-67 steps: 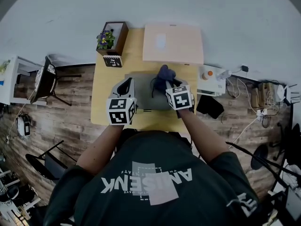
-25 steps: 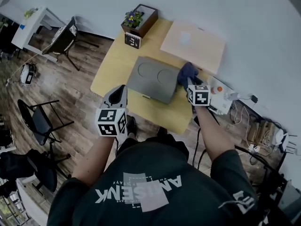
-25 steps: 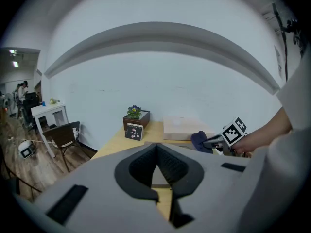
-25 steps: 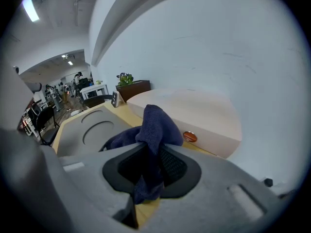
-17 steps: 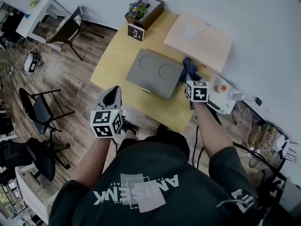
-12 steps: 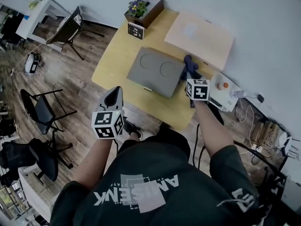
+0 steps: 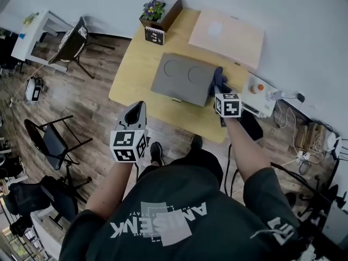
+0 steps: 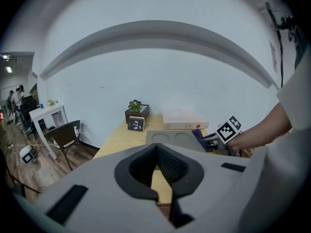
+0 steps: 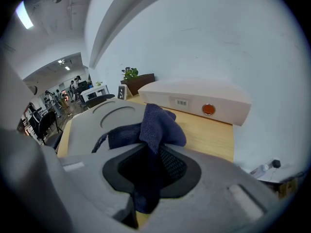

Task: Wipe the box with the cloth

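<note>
A flat grey box [image 7: 182,80] with two round recesses lies on the light wooden table [image 7: 136,80]; it also shows in the left gripper view [image 8: 170,138] and the right gripper view [image 9: 97,123]. My right gripper [image 7: 220,91] is shut on a dark blue cloth [image 7: 219,79] at the box's right edge; the cloth [image 9: 158,125] bulges out between the jaws, partly draped on the box. My left gripper [image 7: 136,113] is off the table's near edge, over the floor, shut with nothing in it [image 8: 156,161].
A pale flat case [image 7: 225,37] lies at the table's far right. A wooden planter with flowers [image 7: 159,11] and a marker card [image 7: 154,35] stand at the far left corner. A white device [image 7: 260,94] sits right of the table. Chairs [image 7: 51,143] stand on the wooden floor to the left.
The right gripper, still holding the cloth, has slid from the middle of the box to its right edge. The left gripper has pulled back off the table toward me.
</note>
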{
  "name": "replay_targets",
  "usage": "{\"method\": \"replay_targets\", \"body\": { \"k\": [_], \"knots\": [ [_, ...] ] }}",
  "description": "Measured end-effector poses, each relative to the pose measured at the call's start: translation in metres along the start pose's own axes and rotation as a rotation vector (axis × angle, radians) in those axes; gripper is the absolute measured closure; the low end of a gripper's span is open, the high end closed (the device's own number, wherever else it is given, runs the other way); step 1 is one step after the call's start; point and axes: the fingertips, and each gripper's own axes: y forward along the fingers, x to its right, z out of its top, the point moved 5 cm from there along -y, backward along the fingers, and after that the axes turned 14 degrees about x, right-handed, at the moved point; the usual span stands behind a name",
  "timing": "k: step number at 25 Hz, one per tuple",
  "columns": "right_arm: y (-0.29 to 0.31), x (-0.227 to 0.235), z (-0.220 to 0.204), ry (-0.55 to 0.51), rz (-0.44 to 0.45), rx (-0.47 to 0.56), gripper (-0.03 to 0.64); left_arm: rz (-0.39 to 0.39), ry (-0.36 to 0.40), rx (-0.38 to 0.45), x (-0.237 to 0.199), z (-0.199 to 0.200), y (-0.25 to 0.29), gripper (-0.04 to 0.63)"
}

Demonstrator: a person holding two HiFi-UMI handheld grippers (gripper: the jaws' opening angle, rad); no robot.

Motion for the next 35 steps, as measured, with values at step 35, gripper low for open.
{"method": "replay_targets", "body": {
  "k": [35],
  "knots": [
    [-0.158, -0.148, 0.054, -0.027, -0.073, 0.193, 0.549, -0.428, 0.102, 0.217, -0.059, 0.065, -0.067, 0.597]
  ]
}}
